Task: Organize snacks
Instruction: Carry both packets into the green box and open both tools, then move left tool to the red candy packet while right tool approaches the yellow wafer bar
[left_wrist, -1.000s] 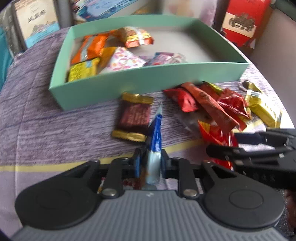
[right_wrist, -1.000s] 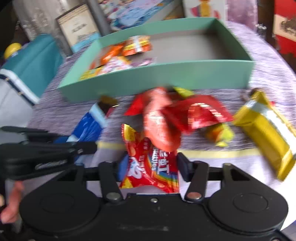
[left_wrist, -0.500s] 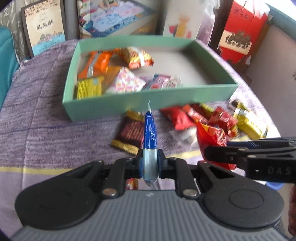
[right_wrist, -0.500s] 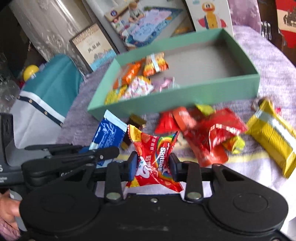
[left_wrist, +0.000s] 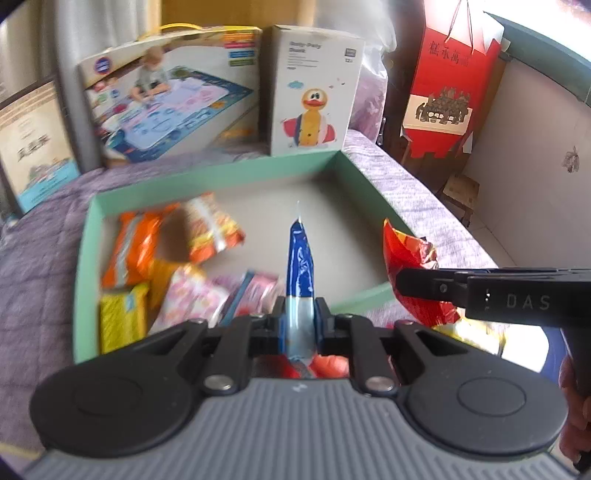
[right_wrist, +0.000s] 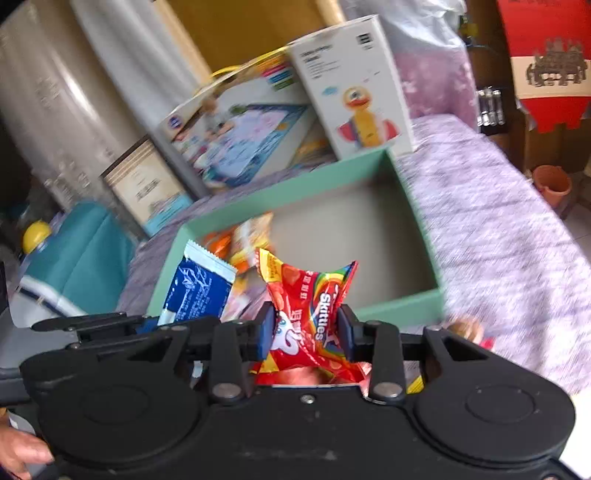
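Note:
A mint-green box (left_wrist: 229, 175) (right_wrist: 417, 218) lies on the purple cloth, with several snack packets (left_wrist: 135, 251) in its left half. My left gripper (left_wrist: 299, 325) is shut on a blue packet (left_wrist: 301, 266), held edge-on above the box's near wall. My right gripper (right_wrist: 306, 332) is shut on a red Skittles bag (right_wrist: 314, 306), held above the box's near edge. The Skittles bag also shows in the left wrist view (left_wrist: 410, 251), and the blue packet in the right wrist view (right_wrist: 201, 284).
A play-mat toy box (left_wrist: 166, 92), a white duck box (left_wrist: 314, 88) and a framed card (left_wrist: 29, 140) stand behind the green box. A red paper bag (left_wrist: 450, 85) hangs at the right. A teal chair (right_wrist: 74, 258) is at the left.
Both grippers have lifted their packets off the cloth and moved forward, from in front of the box to over its near wall. The loose snacks on the cloth have dropped below the view.

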